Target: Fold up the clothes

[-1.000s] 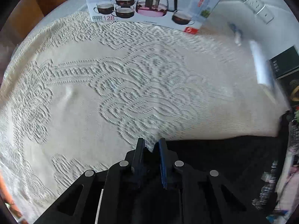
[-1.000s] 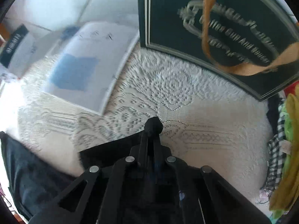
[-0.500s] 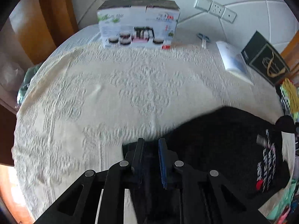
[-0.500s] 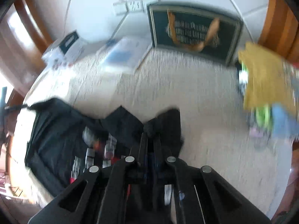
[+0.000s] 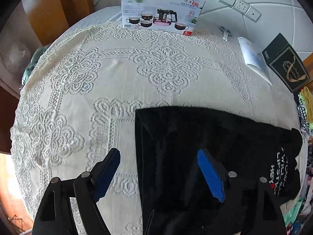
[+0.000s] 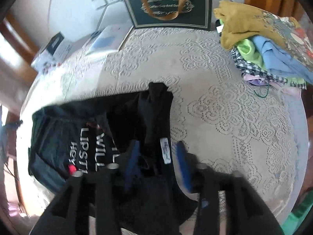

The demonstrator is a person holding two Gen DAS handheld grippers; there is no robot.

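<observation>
The lace-covered worktop (image 5: 82, 82) carries a black T-shirt (image 5: 195, 137) with white lettering, lying flat toward its near right part with a straight folded edge on the left side. The left hand-held gripper (image 5: 158, 168) hangs over that edge, its jaws just opened and spread with nothing pinched; the right hand-held gripper (image 6: 156, 156), also just opened, straddles the label end without pressing it. A clothes pile (image 6: 270, 45), a dark gift bag (image 6: 168, 5) and a tea-set box (image 5: 160, 9) sit well apart, so nothing seems to block the next fold.
</observation>
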